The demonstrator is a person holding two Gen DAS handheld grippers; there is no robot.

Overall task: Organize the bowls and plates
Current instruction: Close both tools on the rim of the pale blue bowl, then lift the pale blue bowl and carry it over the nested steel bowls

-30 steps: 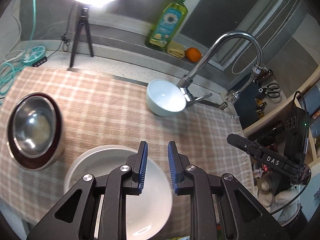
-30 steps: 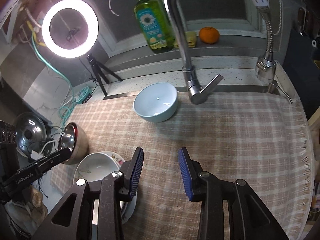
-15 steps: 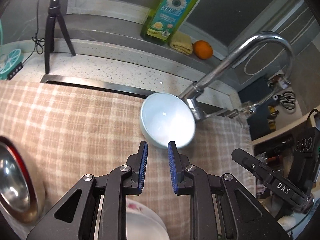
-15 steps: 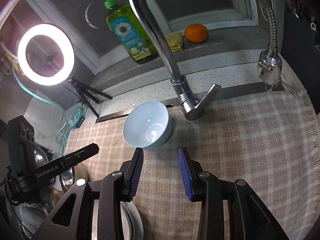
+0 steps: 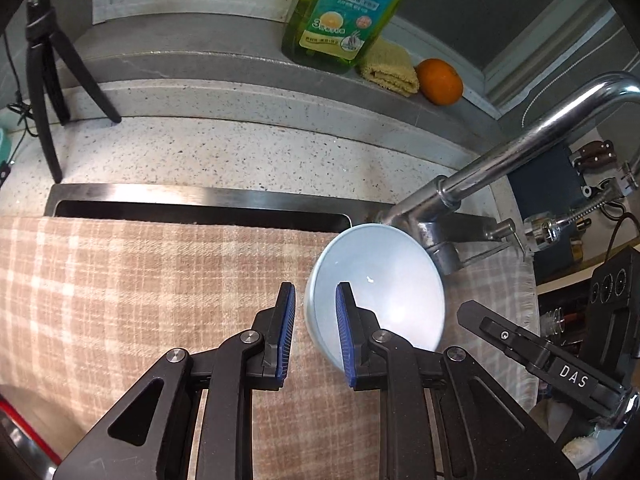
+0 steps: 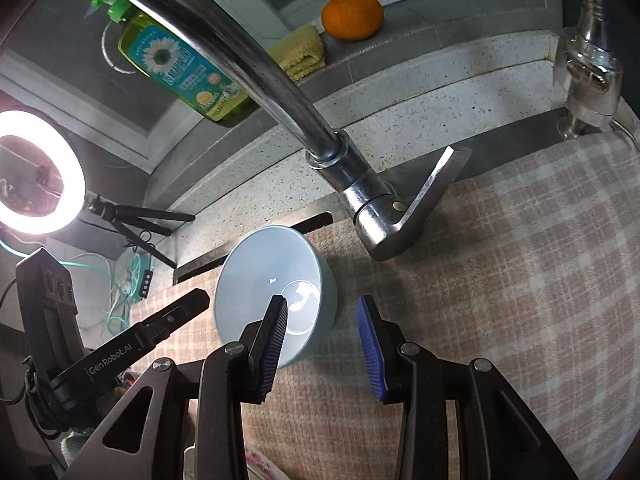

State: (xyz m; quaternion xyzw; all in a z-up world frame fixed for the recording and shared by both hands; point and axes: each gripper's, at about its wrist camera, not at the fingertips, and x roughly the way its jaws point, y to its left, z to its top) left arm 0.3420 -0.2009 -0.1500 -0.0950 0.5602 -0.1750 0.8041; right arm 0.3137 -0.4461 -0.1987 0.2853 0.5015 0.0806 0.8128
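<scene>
Pale blue and glazed, the small round ceramic bowl (image 5: 380,292) stands upright on the beige checked cloth (image 5: 120,280) over the sink, just beside the base of the chrome tap (image 6: 360,200). Both tools are at it with nothing pinched: the left gripper (image 5: 315,332) has its jaws a narrow gap apart around the near rim, and the right gripper (image 6: 322,344) has its jaws wider, one finger over the inside and one outside the wall. The step in hand seems to be picking up this bowl; next, I judge, one gripper must go lower and press together on the rim without knocking the tap.
</scene>
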